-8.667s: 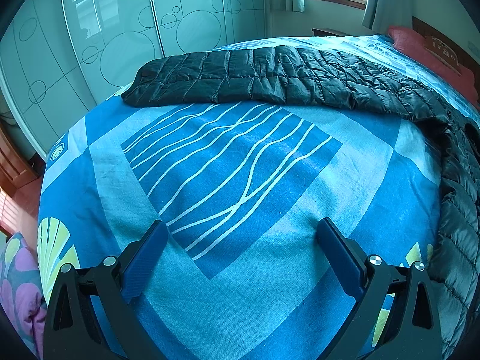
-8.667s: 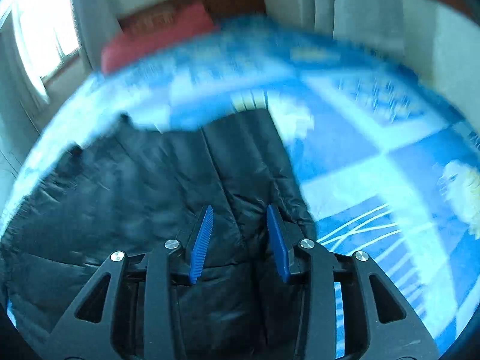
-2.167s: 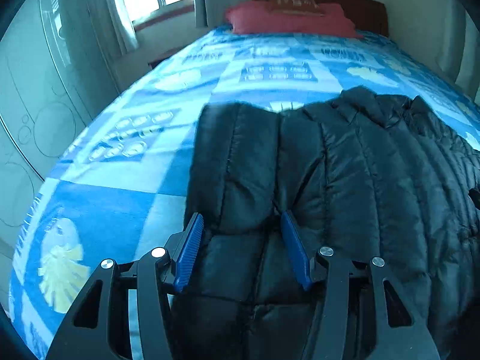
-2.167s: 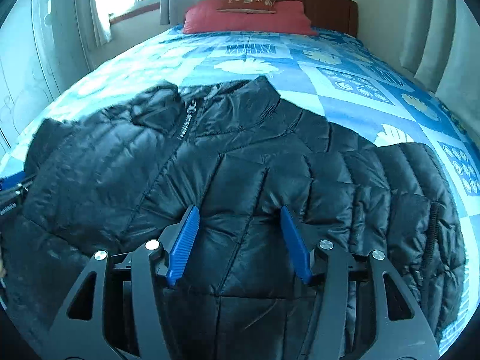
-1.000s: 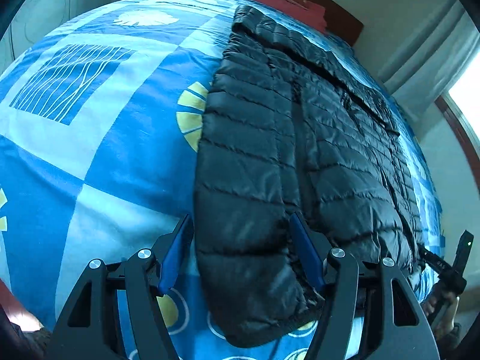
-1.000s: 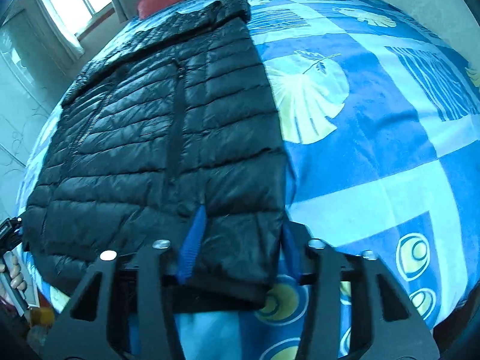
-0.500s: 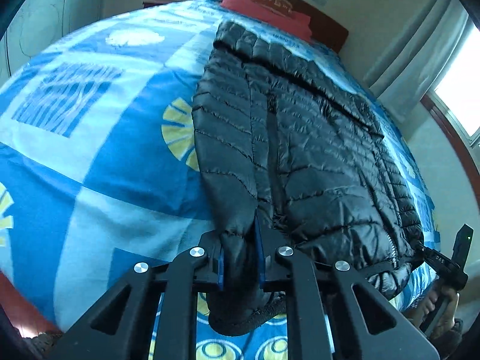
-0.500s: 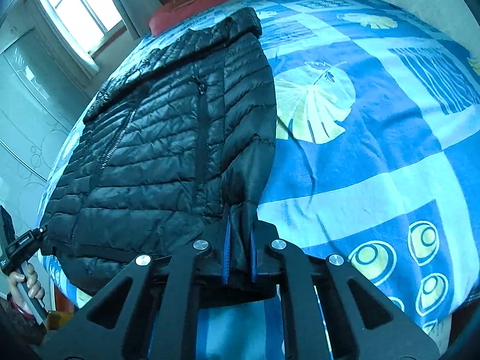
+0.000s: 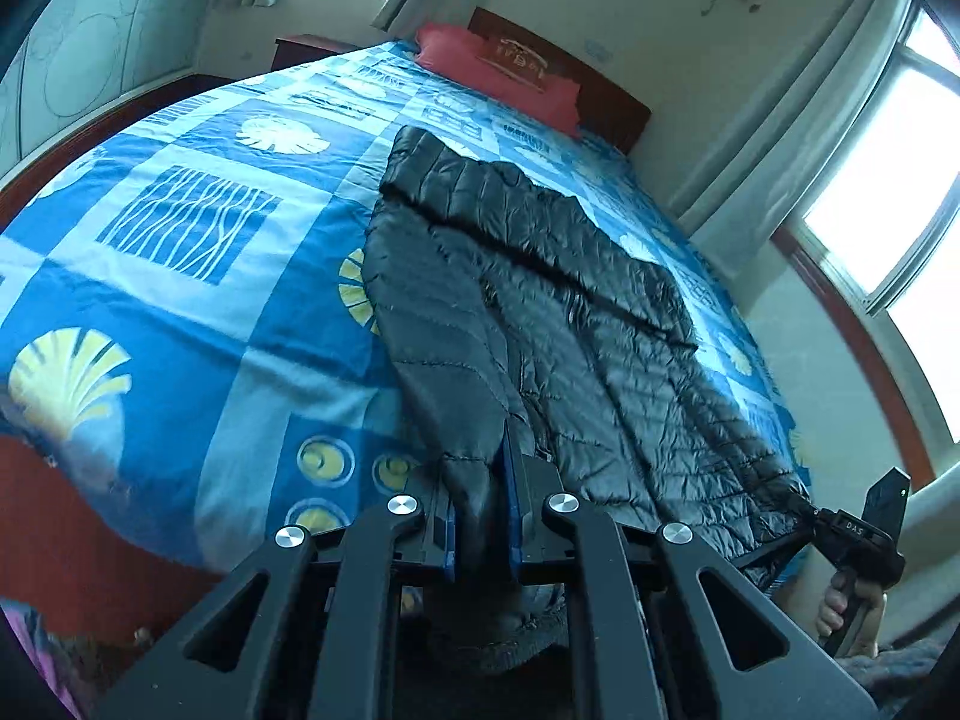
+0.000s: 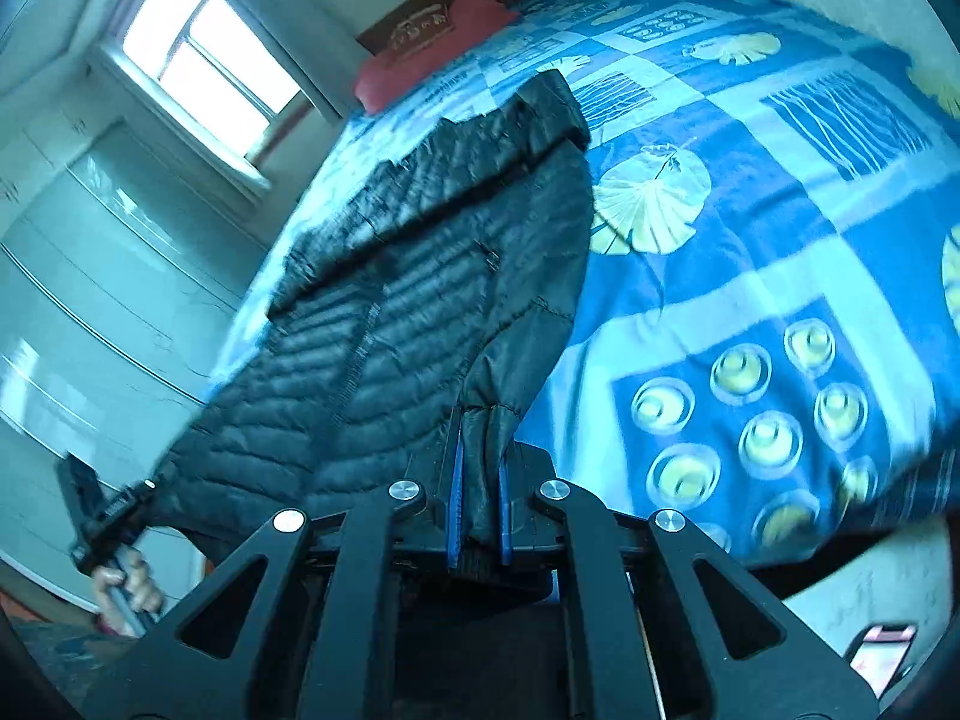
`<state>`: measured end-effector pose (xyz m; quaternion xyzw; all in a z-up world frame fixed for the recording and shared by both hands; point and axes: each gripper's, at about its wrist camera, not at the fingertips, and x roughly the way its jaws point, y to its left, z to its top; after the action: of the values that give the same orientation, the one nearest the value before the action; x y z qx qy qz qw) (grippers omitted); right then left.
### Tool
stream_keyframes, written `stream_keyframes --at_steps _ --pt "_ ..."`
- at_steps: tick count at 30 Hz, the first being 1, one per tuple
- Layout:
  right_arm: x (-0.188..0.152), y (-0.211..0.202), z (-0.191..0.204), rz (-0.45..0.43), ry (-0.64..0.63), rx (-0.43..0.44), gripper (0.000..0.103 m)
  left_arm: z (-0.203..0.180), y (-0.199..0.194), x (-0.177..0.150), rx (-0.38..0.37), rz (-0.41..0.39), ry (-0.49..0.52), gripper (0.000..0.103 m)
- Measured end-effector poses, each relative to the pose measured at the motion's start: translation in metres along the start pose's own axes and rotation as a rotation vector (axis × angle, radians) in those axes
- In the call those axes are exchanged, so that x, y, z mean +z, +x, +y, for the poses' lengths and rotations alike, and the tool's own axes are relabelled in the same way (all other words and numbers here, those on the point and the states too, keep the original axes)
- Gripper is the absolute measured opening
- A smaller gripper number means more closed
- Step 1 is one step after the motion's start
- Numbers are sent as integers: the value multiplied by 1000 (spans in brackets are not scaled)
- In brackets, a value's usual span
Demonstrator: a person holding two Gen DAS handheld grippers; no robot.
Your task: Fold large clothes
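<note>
Both grippers — left gripper (image 9: 480,516), right gripper (image 10: 478,510) — pinch the black puffer jacket's (image 9: 576,312) hem corners over the blue patterned bed (image 9: 198,300); red pillow (image 9: 498,78) beyond.

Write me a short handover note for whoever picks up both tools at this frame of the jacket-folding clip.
Left tool: shut on the black puffer jacket at one bottom hem corner.
Right tool: shut on the opposite hem corner.
Jacket: lies lengthwise on the blue patterned bedspread, collar toward the red pillow, hem end raised off the bed's foot edge.
Done: sleeves look tucked in; both hem corners gripped.
Left: probably carry the hem up toward the collar to fold it in half, then release and tidy.
</note>
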<state>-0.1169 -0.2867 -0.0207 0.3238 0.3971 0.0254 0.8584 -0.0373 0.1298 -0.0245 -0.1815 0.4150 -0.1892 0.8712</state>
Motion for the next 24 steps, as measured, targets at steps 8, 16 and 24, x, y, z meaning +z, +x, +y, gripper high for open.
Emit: stream_keyframes --at_steps 8,16,24 --pt "57 15 19 -62 -41 87 8 -18 7 45 -33 -54 61 11" --pt "163 75 29 -148 -62 99 9 -34 73 138 -28 -108 137 11" --pt "242 187 13 -95 -6 38 9 -6 188 204 13 -33 79 11"
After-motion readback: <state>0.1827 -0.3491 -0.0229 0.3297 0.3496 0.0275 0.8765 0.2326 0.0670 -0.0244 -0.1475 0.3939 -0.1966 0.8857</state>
